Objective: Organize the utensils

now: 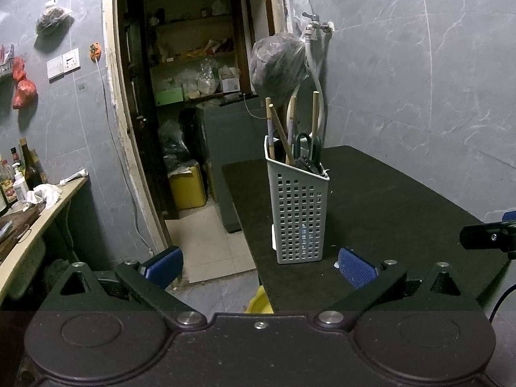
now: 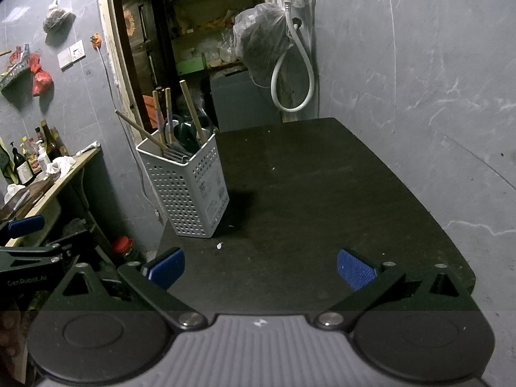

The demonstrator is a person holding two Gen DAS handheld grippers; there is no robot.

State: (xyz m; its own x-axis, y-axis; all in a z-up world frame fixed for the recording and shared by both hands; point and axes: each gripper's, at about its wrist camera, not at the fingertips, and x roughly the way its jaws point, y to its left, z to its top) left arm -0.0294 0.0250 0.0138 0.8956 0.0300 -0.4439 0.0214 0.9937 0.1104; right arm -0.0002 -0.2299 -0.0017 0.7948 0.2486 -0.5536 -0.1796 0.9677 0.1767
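A white perforated utensil basket point(image 1: 300, 216) stands upright on the black table point(image 1: 387, 200), near its left edge. It holds several wooden chopsticks point(image 1: 280, 132) and black-handled scissors point(image 1: 308, 148). My left gripper point(image 1: 259, 269) is open and empty, just short of the basket. In the right wrist view the same basket point(image 2: 190, 190) stands at the table's point(image 2: 322, 193) left edge, with the chopsticks point(image 2: 192, 109) leaning in it. My right gripper point(image 2: 260, 269) is open and empty over the table's near edge, right of the basket. The left gripper also shows in the right wrist view point(image 2: 25, 225) at far left.
A doorway point(image 1: 193, 96) behind opens on a storeroom with shelves and a yellow container point(image 1: 188, 185). A counter point(image 1: 42, 206) at left carries bottles and a white cloth. A tap with a white hose point(image 2: 292, 64) and a hanging plastic bag point(image 2: 261, 42) are at the back wall.
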